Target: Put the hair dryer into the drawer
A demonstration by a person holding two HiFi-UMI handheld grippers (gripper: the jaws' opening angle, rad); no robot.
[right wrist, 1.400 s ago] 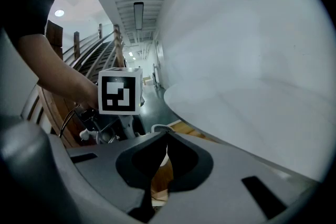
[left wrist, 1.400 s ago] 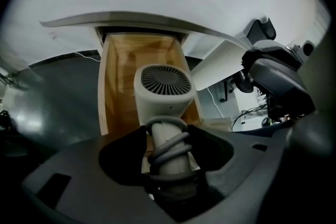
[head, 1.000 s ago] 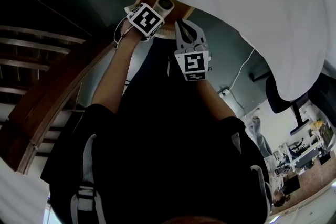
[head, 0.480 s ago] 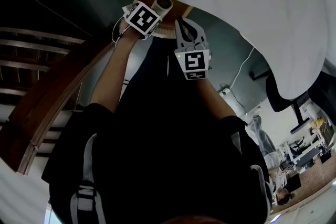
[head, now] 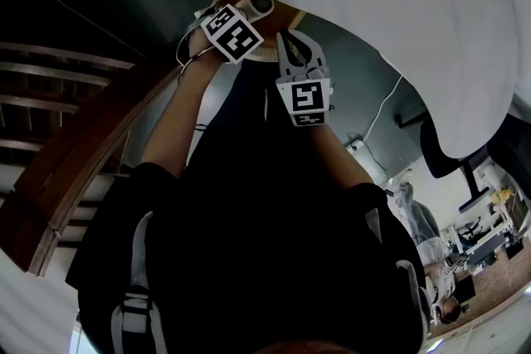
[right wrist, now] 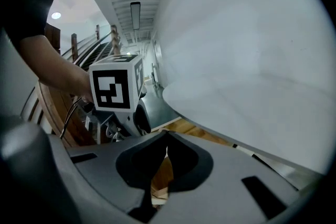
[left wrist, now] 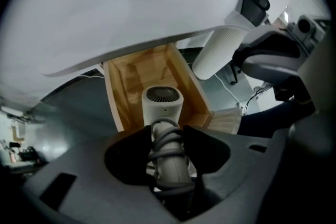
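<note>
Left gripper (left wrist: 167,131) clamping handle of white plastic hair dryer (left wrist: 163,105) — jaws having just been closing, handle between them. Grey cord (left wrist: 164,142) coiling round handle; handle's lower end hiding inside gripper body. Dryer's vented head hanging over open light-wood drawer (left wrist: 122,86); contact with drawer floor not discernible. Drawer's rear hiding under white rounded tabletop (left wrist: 131,13). Head view — marker cube (head: 235,33) covering most of dryer. Right gripper (right wrist: 166,140) gripping nothing, jaws pressing together.

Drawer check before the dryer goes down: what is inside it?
Only bare wood shows inside the drawer. The dryer above it hides part of the floor, and the white tabletop covers its far end.
</note>
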